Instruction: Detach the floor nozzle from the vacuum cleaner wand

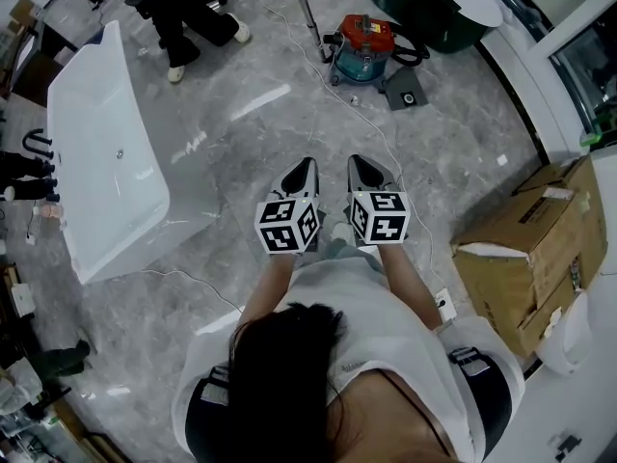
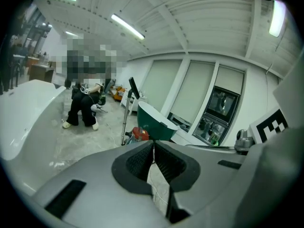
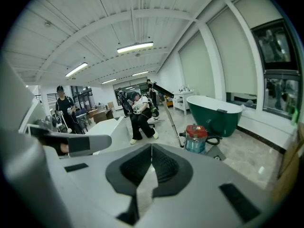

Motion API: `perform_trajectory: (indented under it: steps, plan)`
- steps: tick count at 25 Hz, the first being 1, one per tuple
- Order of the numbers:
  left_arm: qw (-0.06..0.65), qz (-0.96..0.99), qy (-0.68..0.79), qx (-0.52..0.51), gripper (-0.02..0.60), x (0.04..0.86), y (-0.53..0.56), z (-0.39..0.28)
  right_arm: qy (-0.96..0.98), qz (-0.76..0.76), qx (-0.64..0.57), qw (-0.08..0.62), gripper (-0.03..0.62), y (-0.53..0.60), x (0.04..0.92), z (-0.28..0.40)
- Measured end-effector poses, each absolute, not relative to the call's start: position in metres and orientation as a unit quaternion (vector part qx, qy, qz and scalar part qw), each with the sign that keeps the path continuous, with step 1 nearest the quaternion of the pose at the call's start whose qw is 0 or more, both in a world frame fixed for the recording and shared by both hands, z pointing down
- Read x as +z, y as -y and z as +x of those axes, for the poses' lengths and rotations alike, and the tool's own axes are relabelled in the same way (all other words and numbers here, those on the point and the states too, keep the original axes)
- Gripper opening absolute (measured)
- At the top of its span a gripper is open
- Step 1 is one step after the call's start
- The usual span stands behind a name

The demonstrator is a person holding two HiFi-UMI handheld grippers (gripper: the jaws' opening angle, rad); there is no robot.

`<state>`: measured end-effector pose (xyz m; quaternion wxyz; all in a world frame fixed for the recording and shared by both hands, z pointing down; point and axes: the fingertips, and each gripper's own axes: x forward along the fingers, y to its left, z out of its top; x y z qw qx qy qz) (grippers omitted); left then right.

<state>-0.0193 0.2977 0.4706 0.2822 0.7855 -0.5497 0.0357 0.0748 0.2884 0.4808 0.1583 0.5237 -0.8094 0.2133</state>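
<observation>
A red and teal vacuum cleaner stands on the grey marble floor well ahead of me. Its metal wand rises at a slant to its left. A flat grey floor nozzle lies on the floor at its right, by the black hose. My left gripper and right gripper are held side by side at chest height, both shut and empty, far short of the vacuum. The right gripper view shows the vacuum, wand and nozzle past the shut gripper. The left gripper points at the vacuum.
A white bathtub stands at the left, a dark green one behind the vacuum. Cardboard boxes sit at the right. A person crouches at the far left. A thin cable runs across the floor from the vacuum.
</observation>
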Motion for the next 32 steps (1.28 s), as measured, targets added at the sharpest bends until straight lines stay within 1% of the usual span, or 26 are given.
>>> perform_trajectory:
  steps: [12,26,32]
  plan:
    - [0.263,0.783,0.563,0.031,0.014,0.465,-0.268,0.023,0.826,0.504,0.198,0.155,0.015,-0.258,0.475,0.106]
    - [0.244,0.773,0.584,0.028,0.014,0.463,-0.244,0.054,0.836,0.489,0.195,0.157,0.015,-0.235,0.478,0.138]
    - [0.242,0.766,0.594,0.028,0.014,0.461,-0.242,0.054,0.837,0.487,0.192,0.157,0.015,-0.231,0.479,0.144]
